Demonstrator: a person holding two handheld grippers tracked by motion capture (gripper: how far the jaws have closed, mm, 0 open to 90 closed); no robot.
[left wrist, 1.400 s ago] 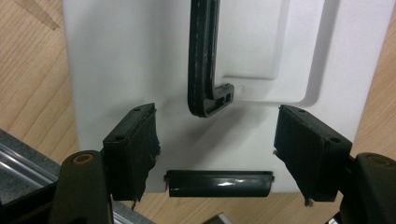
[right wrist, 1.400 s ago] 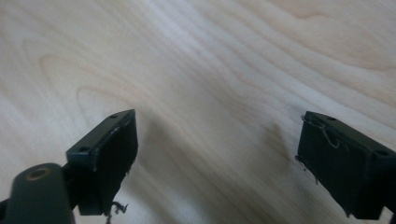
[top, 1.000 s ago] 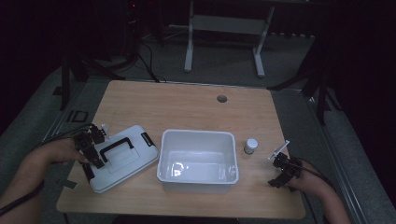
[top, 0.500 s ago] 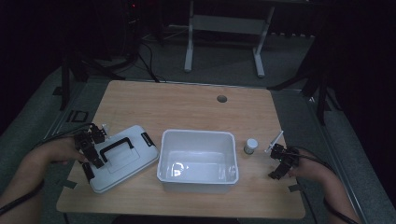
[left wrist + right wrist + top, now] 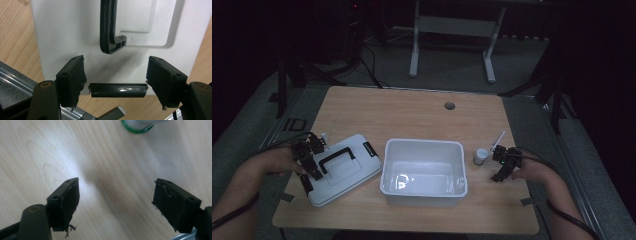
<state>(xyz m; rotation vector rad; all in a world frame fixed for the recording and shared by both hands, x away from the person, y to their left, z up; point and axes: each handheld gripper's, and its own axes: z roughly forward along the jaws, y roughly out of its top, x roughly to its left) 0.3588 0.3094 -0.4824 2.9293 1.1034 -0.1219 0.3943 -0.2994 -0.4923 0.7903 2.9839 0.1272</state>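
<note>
On worktop: right tool (image 5: 504,162) moved in toward small jar (image 5: 481,156).
Both tools gape empty; left tool (image 5: 308,161) unmoved over lid (image 5: 343,170), nine o'clock of tub (image 5: 424,187).

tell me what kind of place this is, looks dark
Probably a lab or workshop set up for recording handling tasks, not a home. A bare wooden table with a cable hole stands on grey carpet, metal stand legs rise behind it, and cables trail across the floor.
</note>
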